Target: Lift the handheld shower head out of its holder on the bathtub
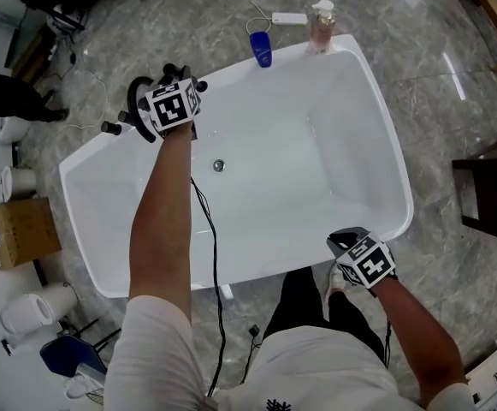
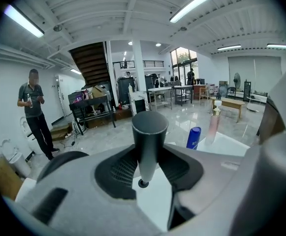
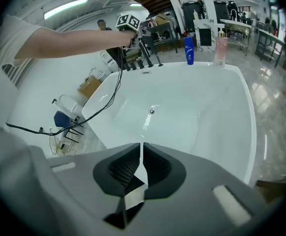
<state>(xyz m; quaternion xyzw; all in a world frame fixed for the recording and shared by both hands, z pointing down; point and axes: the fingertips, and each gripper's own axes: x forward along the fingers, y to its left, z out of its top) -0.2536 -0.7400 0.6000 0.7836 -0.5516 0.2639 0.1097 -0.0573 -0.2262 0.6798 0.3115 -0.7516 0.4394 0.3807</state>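
The handheld shower head (image 1: 137, 108) is a black disc with a dark grey handle (image 2: 149, 136). My left gripper (image 1: 156, 101) is shut on that handle at the far left rim of the white bathtub (image 1: 385, 127). In the left gripper view the handle stands upright between the jaws of the left gripper (image 2: 143, 181). The tub's black tap fittings (image 3: 145, 58) stand on the rim just below the raised left gripper (image 3: 128, 21). My right gripper (image 1: 342, 240) hovers over the tub's near rim. The right gripper (image 3: 142, 156) is shut with nothing between its jaws.
A blue bottle (image 1: 262, 48) and a pink pump bottle (image 1: 322, 26) stand on the tub's far rim. The drain (image 1: 218, 165) lies in the tub floor. A cardboard box (image 1: 24, 229) and white fixtures sit on the floor at the left, and dark furniture (image 1: 488, 195) at the right. A person (image 2: 34, 112) stands beyond the tub.
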